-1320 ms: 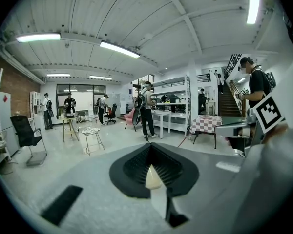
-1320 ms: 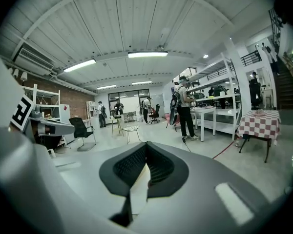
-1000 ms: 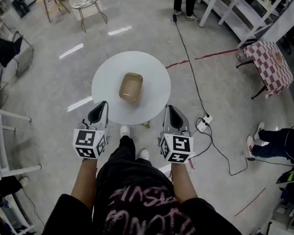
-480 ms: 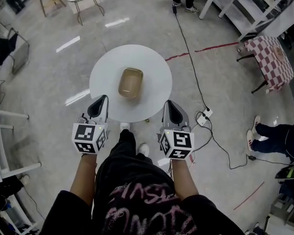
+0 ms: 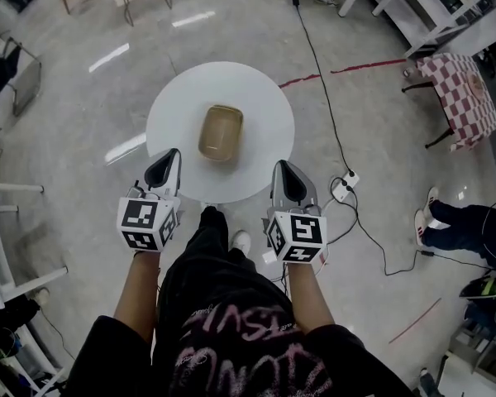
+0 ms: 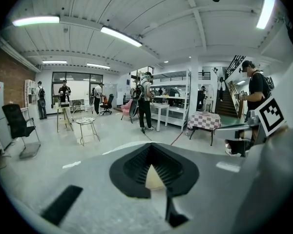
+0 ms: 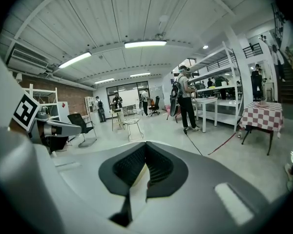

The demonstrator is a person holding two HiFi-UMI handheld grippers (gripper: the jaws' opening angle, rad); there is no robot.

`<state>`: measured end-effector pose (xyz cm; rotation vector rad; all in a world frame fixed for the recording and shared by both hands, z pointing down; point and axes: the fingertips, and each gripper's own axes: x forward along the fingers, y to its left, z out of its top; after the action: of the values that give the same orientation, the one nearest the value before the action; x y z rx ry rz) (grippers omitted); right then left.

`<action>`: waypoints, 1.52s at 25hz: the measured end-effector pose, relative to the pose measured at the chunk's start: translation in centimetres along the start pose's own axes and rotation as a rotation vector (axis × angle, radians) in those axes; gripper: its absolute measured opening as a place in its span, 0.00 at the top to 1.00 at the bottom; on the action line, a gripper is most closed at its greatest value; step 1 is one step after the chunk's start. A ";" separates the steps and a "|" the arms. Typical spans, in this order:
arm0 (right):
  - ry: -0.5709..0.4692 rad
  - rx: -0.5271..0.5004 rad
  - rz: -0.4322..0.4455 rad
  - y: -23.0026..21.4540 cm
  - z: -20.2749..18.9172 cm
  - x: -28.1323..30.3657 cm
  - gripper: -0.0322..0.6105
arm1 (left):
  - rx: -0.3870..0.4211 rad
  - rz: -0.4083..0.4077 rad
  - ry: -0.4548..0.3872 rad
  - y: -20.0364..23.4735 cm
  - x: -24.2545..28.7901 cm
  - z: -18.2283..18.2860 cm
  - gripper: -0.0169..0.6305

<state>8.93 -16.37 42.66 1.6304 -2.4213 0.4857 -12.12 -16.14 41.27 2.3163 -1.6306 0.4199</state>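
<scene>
A tan oblong container (image 5: 221, 132) lies near the middle of a round white table (image 5: 264, 98). My left gripper (image 5: 170, 157) is held over the table's near left edge, its jaws shut with nothing between them. My right gripper (image 5: 280, 169) hovers at the near right edge, also shut and empty. Both point toward the table and stand apart from the container. In the left gripper view the left gripper (image 6: 151, 147) shows only the closed dark pads against the room. The right gripper (image 7: 145, 146) looks the same in the right gripper view.
A black cable (image 5: 322, 98) runs across the floor to a power strip (image 5: 345, 189) right of the table. A checkered table (image 5: 463, 89) and a person's legs (image 5: 459, 230) are at the right. A dark chair (image 5: 8, 69) and white shelving (image 5: 4, 246) stand at the left.
The table and container have drawn closer beneath the head view as the person stepped forward. Both grippers now reach the table's near edge. Their jaws have not changed.
</scene>
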 end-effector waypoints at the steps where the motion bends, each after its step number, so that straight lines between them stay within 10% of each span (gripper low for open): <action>1: 0.006 0.000 0.000 0.0 -0.1 0.4 0.94 | -0.002 -0.001 0.005 0.3 0.4 -0.1 0.97; 38: 0.204 0.071 -0.011 -1.0 -7.7 11.0 0.94 | -0.084 -0.048 0.209 4.9 11.3 -8.2 0.97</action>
<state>5.38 -23.37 53.60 1.5368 -2.2693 0.7070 -13.77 -24.30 53.52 2.1645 -1.4629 0.5519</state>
